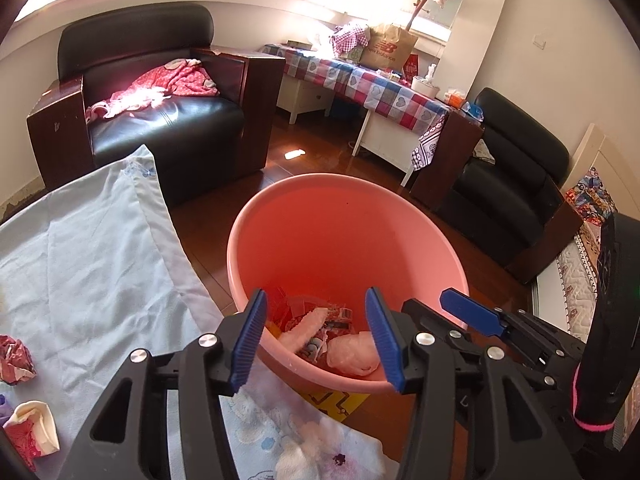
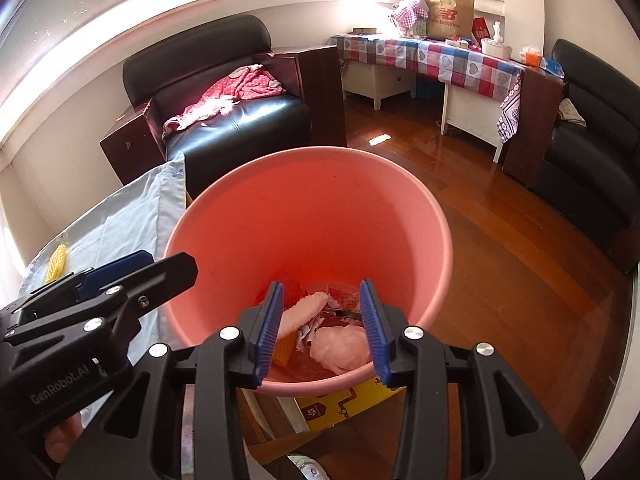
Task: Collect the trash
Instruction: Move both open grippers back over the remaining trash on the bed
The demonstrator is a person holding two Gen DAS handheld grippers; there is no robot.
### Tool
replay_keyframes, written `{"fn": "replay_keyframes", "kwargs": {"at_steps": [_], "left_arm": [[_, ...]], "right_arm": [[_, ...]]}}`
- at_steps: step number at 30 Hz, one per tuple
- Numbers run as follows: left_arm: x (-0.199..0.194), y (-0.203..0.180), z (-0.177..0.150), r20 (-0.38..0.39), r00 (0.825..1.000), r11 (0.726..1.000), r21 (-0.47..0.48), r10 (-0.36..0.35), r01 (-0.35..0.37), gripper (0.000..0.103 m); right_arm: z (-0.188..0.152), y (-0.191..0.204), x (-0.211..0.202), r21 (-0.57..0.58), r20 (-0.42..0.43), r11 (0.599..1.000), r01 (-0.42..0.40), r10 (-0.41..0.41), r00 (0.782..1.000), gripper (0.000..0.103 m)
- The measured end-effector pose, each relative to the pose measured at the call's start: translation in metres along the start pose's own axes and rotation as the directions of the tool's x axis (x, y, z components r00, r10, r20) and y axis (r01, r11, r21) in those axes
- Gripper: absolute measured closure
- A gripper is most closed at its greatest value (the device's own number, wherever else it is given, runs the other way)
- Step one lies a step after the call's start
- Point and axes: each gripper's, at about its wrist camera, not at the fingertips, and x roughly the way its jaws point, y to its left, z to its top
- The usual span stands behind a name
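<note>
A pink bucket (image 1: 344, 216) (image 2: 304, 200) stands on the floor beside a table under a light blue cloth (image 1: 100, 260). At its bottom lies trash: a white crumpled wad (image 1: 354, 354) (image 2: 340, 348), wrappers and paper scraps. My left gripper (image 1: 316, 320) hangs open over the bucket's near rim, nothing between its blue pads. My right gripper (image 2: 322, 312) is open above the bucket as well, also empty. Crumpled red-and-white paper (image 1: 14, 360) and another wad (image 1: 32, 428) lie on the cloth at the left. A yellow piece (image 2: 56, 262) lies farther along the table.
A black armchair (image 1: 160, 120) with a red garment stands behind the table. A desk with a checked cloth (image 1: 360, 80) lines the far wall, and a second black chair (image 1: 512, 184) stands at the right. Yellow cardboard (image 2: 348, 404) lies under the bucket on the wooden floor.
</note>
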Motion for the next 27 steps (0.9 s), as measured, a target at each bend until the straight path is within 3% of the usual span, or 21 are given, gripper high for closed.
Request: {"fn": "replay_keyframes", "kwargs": {"at_steps": [12, 19, 27], "left_arm": [[-0.066, 0.021, -0.021, 0.074, 0.997, 1.000, 0.010, 0.029, -0.030, 0.052], [-0.108, 0.054, -0.044, 0.101, 0.991, 0.996, 0.008, 0.090, -0.091, 0.053], [-0.146, 0.106, -0.080, 0.085, 0.985, 0.987, -0.057, 0.152, -0.148, 0.053]], "right_arm": [[-0.015, 0.038, -0.036, -0.063, 0.058, 0.994, -0.090, 0.094, 0.994, 0.063], [-0.024, 0.075, -0.038, -0.107, 0.024, 0.978, -0.178, 0.181, 0.983, 0.063], [-0.037, 0.115, -0.033, -0.143, -0.023, 0.961, -0.236, 0.235, 0.972, 0.063]]}}
